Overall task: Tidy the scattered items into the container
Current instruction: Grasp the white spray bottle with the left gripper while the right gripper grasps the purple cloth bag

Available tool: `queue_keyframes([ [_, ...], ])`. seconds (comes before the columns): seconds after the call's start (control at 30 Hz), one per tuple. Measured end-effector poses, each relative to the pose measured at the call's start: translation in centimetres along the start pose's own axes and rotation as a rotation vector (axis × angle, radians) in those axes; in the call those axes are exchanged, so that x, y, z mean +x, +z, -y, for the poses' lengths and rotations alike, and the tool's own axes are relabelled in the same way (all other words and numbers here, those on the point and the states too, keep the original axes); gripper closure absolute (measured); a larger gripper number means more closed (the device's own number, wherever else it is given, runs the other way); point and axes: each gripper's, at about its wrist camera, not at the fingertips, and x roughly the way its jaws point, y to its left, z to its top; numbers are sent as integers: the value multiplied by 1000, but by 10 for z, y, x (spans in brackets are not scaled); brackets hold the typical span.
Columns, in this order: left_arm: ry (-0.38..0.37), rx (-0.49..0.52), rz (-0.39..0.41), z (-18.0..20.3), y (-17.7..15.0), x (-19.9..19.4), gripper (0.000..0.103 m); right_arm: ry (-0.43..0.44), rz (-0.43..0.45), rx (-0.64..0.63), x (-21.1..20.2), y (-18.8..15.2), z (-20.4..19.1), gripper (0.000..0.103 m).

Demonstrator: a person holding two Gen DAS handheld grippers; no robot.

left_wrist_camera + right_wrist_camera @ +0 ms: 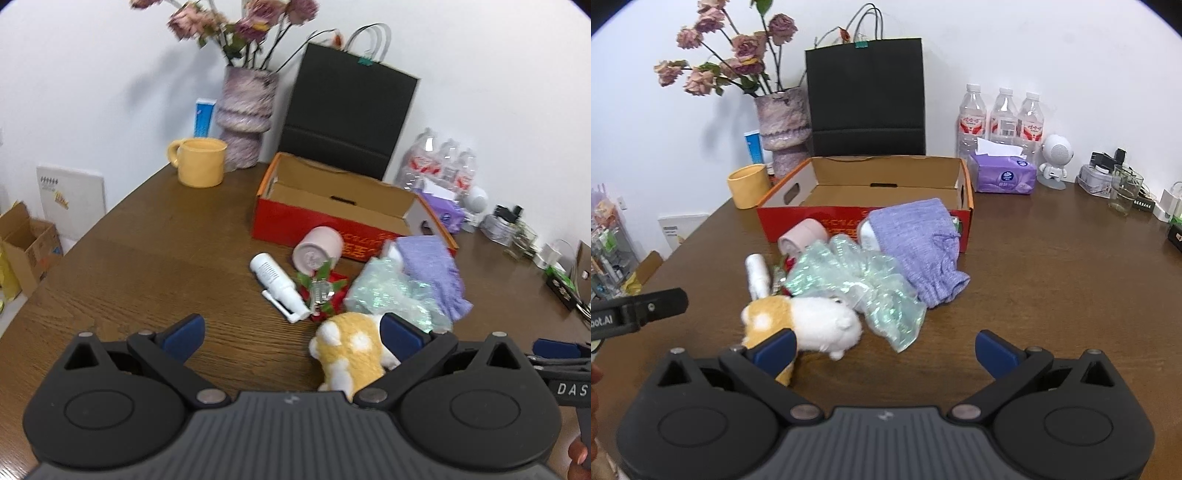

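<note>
a brown wooden table (1052,280) holds a red cardboard box (871,221), open at the top, its inside bare as far as either view shows. a small pile of things lies just in front of the box. much of the pile is half hidden: a red and green ornament (325,291) with something shiny at its middle is too blurred to name, and from the right wrist view it is almost wholly covered by a crumpled iridescent plastic bag (857,284). a white object peeks from under a purple knitted cloth (919,247), too covered to identify.

the left wrist view shows a white spray bottle (277,282) lying on its side beside a pink cup (318,251) tipped over against the box; the right wrist view shows only parts of these. only the right wrist view shows a purple tissue pack (1004,175), three water bottles (1001,118) and a drinking glass (1124,190) plainly.

the left gripper (291,332) is spread wide and holds nothing; a yellow and white plush toy (351,350) lies against the inside of its right-hand finger. the right gripper (884,347) is also spread wide and holding nothing, its left-hand finger in front of the plush toy's tail end; contact there cannot be told.
</note>
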Motion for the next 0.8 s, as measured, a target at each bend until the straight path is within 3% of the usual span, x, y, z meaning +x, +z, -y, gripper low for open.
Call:
queue_keyframes([
  [0.5,92,-140,-57,-13,15,84,0,-38,87,44,71,37,26,0],
  [0.8,172,-208,-78,-11,30,139,0,-56,91,6,131,51,43,0],
])
